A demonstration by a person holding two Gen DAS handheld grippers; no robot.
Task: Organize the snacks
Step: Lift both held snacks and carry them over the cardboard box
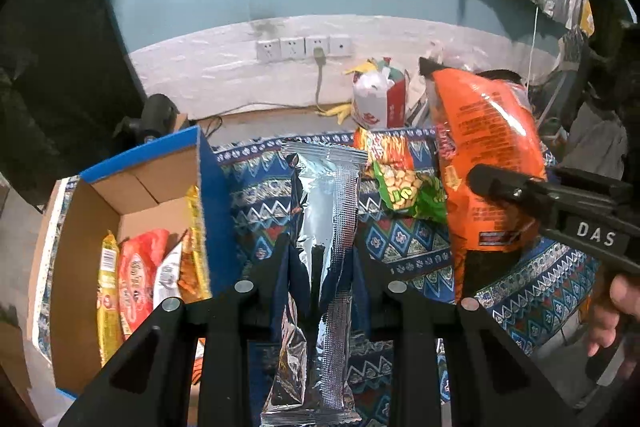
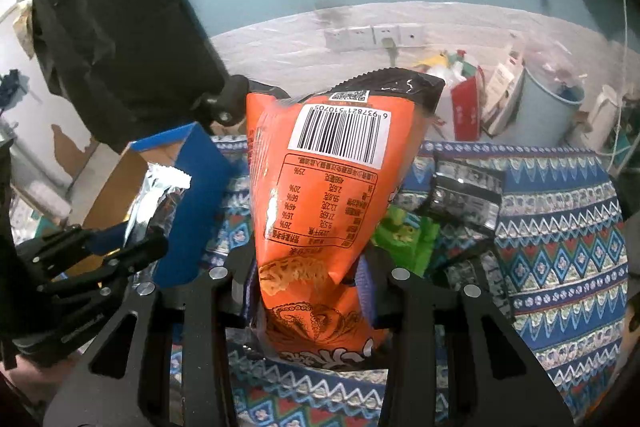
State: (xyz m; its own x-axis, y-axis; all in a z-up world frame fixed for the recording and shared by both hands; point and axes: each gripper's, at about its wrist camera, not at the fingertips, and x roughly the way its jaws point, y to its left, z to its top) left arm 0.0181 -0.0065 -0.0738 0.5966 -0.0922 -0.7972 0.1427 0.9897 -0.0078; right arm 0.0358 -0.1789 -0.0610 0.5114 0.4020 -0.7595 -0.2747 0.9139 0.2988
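Note:
My left gripper (image 1: 320, 267) is shut on a long silver foil packet (image 1: 326, 211), held lengthwise above the patterned cloth; the same silver foil packet (image 2: 160, 191) shows at the left of the right wrist view. My right gripper (image 2: 310, 279) is shut on an orange snack bag (image 2: 320, 187) with a barcode, lifted off the cloth. That orange snack bag (image 1: 486, 163) and the right gripper (image 1: 480, 183) appear at the right of the left wrist view. A blue cardboard box (image 1: 136, 187) at the left holds several upright snack packs (image 1: 140, 275).
On the blue patterned cloth (image 2: 560, 247) lie a green snack bag (image 1: 412, 193) and a dark foil packet (image 2: 464, 195). Wall sockets (image 1: 304, 47), a red-and-white bag (image 1: 378, 99) and a pale bucket (image 2: 548, 115) stand behind. A hand (image 1: 616, 315) holds the right gripper.

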